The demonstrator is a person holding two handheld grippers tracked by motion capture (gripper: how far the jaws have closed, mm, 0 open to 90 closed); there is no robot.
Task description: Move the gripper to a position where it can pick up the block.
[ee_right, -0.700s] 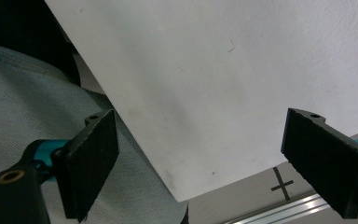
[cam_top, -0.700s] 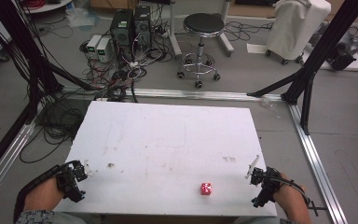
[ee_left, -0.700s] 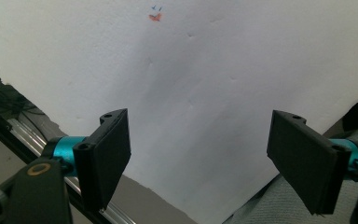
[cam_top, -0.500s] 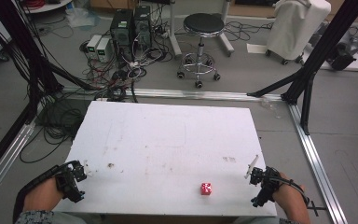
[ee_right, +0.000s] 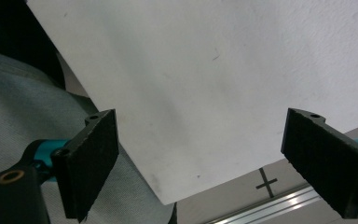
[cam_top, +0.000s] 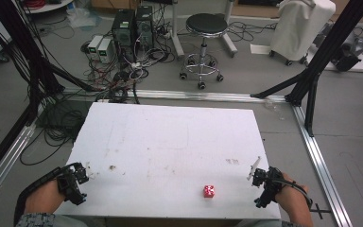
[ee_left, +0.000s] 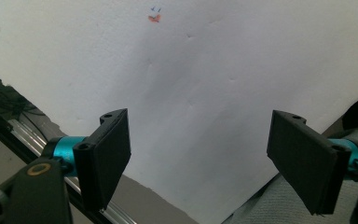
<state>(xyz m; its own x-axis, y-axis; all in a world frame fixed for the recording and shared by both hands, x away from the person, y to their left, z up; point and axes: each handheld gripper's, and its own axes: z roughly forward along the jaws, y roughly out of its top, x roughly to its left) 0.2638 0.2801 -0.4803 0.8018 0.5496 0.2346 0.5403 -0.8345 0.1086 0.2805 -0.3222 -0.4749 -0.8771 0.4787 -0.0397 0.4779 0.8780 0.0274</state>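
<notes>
Grippers were held at the two near corners of the white desk (cam_top: 170, 142), both with nothing between their pads. At the near left corner the left gripper (cam_top: 78, 177) was seen with its jaws spread wide apart, only bare board showing between them in the left gripper view (ee_left: 198, 154), and the desk's edge and a metal rail passing just below. Faint brown stains (cam_top: 111, 167) were noted on the board a little to its right. Farther right, close to the near edge, the small red die (cam_top: 209, 191) lay alone, nearer the right gripper than the left. At the near right corner the right gripper (cam_top: 260, 182) was likewise held fully apart over the desk's corner (ee_right: 168, 196).

Risk was judged to lie mainly with the die's place: being so near the near edge, it could be knocked off the desk by a pad arriving low or from the far side. A pinch on its corners could also make it squirt out. Open room was ample across the middle and far side of the desk, so an approach from there was unobstructed.
</notes>
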